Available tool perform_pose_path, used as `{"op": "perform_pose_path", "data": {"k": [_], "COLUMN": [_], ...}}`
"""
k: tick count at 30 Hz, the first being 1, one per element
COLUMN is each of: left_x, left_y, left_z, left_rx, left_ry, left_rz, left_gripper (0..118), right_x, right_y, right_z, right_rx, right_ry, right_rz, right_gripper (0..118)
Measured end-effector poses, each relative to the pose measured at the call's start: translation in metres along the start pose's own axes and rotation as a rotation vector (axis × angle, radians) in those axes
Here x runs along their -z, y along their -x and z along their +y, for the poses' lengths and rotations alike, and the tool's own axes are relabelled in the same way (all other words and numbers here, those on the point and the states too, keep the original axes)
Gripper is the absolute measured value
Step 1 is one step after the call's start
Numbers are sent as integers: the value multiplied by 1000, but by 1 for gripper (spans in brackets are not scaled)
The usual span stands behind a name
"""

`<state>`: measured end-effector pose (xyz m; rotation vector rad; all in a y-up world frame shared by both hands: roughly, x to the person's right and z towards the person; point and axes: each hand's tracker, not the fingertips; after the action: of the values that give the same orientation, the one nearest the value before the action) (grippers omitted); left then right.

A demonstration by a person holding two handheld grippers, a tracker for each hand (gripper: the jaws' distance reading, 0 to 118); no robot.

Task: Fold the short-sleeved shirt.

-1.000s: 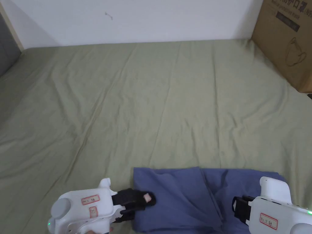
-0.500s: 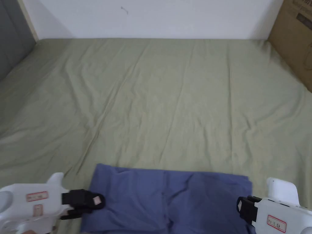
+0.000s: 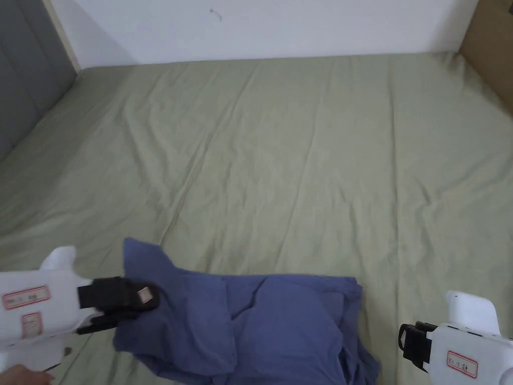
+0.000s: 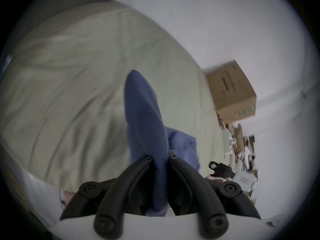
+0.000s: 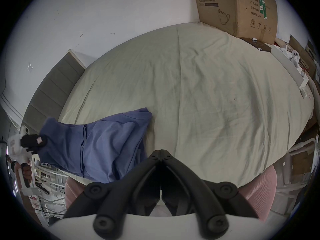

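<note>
Left gripper [image 3: 145, 296] pinches the blue shirt's [image 3: 280, 326] left edge, lifting it off the bed [image 3: 300, 165]; right gripper [image 5: 160, 152], jaws closed and empty, waits near right.

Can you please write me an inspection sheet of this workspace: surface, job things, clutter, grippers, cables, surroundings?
Surface: bed sheet, pale green, creased, covering the bed.
Job's things: blue shirt, bunched at the near edge of the bed, its left end raised off the sheet.
Clutter: cardboard box at the bed's far right corner; small white items along the right edge.
Grippers: left gripper is shut on the shirt's left end, cloth between both jaws; right gripper is shut, holds nothing and is apart from the shirt.
Cables: nothing seen.
Surroundings: white wall behind the bed; grey padded headboard at the left.
</note>
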<state>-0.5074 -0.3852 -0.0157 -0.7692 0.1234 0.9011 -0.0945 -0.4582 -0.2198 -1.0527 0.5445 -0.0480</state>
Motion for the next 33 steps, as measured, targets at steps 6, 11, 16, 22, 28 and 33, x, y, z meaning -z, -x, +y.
{"op": "perform_pose_path", "data": {"k": [6,11,16,22,28,33], "left_x": [77,164,214,170,171,216], "left_y": [-87,-128,-135,-117,-75,-84], "left_z": [-14,-49,-74,-39,-42,-83], "left_rx": [132,265,273,179,171,190], "left_ry": [140,341,441,305,303,435], "left_rz": [-128,-112,-120,-170,1,-77], "left_gripper": [10,17,106,69,4,1], "right_x": [-5,-8,-11,-11,-2,1], "right_y": [-22,-47,-68,-72,-65,-60], "right_z": [0,-3,-7,-10,-9,-10], "right_rx": [49,110,176,175,161,152], "right_ry": [-13,-21,-16,-10,0,12], "right_rz": [-4,-34,-59,-65,-37,-25], "right_gripper": [0,0,0,0,0,0]}}
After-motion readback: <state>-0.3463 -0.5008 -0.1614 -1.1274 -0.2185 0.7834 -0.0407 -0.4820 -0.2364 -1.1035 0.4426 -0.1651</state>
